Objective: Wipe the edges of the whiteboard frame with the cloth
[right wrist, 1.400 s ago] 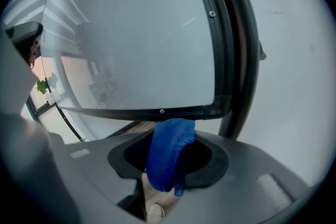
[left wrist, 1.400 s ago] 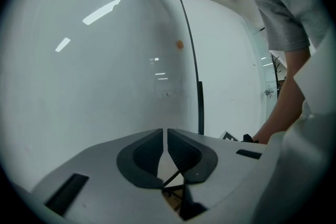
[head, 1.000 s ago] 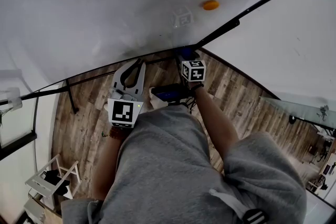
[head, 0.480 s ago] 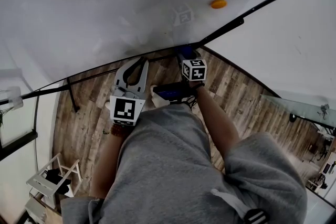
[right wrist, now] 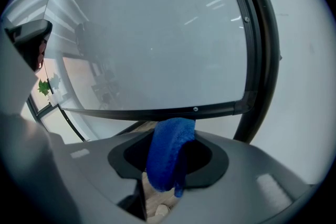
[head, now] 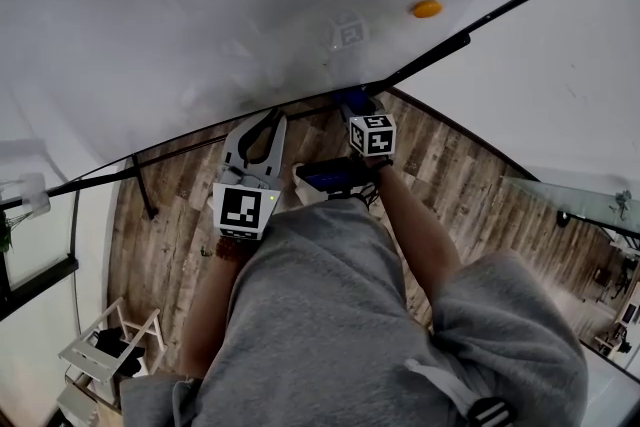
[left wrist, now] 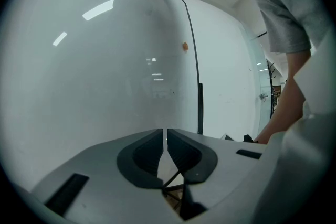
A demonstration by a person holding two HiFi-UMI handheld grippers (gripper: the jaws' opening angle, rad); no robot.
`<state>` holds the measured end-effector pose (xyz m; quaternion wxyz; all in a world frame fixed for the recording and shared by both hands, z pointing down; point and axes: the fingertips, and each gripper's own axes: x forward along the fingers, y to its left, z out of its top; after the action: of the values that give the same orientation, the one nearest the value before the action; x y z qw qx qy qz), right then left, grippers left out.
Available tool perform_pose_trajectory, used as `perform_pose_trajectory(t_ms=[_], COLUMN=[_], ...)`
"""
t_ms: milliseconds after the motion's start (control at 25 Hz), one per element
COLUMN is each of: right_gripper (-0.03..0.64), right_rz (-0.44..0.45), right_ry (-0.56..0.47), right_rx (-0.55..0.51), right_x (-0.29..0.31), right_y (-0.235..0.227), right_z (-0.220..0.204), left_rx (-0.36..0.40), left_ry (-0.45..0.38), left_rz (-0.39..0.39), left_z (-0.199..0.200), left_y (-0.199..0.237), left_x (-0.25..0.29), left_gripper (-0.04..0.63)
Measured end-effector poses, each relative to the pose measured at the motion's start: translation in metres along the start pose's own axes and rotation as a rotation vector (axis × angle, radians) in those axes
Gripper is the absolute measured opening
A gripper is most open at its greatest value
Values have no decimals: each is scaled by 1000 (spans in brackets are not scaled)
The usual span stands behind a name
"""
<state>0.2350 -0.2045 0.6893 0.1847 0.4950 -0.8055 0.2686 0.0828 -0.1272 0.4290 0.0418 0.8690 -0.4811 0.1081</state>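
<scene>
- right gripper (right wrist: pixel 169 140) clamps the blue cloth (right wrist: pixel 164 165) near the whiteboard frame (right wrist: pixel 157 112), perhaps touching; rubbing could drag it loose;
- left gripper (left wrist: pixel 167 148) clenched, empty.

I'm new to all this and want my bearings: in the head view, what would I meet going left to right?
First the left tool, then the right tool clamping the blue cloth, then the orange magnet.
</scene>
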Motion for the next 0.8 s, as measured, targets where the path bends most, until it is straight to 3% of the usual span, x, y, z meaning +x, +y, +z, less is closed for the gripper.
perform_pose_trajectory(t_ms=[320, 800], right_gripper=[164, 164], right_rz=[-1, -1], right_ry=[-4, -1], right_rx=[16, 17], right_x=[-3, 6], right_y=[0, 34], right_z=[0, -3], left_rx=[5, -19], left_ry=[9, 18], left_rz=[-3, -11], left_z=[-1, -10], left_y=[0, 28], left_x=[0, -23], left_gripper=[34, 32])
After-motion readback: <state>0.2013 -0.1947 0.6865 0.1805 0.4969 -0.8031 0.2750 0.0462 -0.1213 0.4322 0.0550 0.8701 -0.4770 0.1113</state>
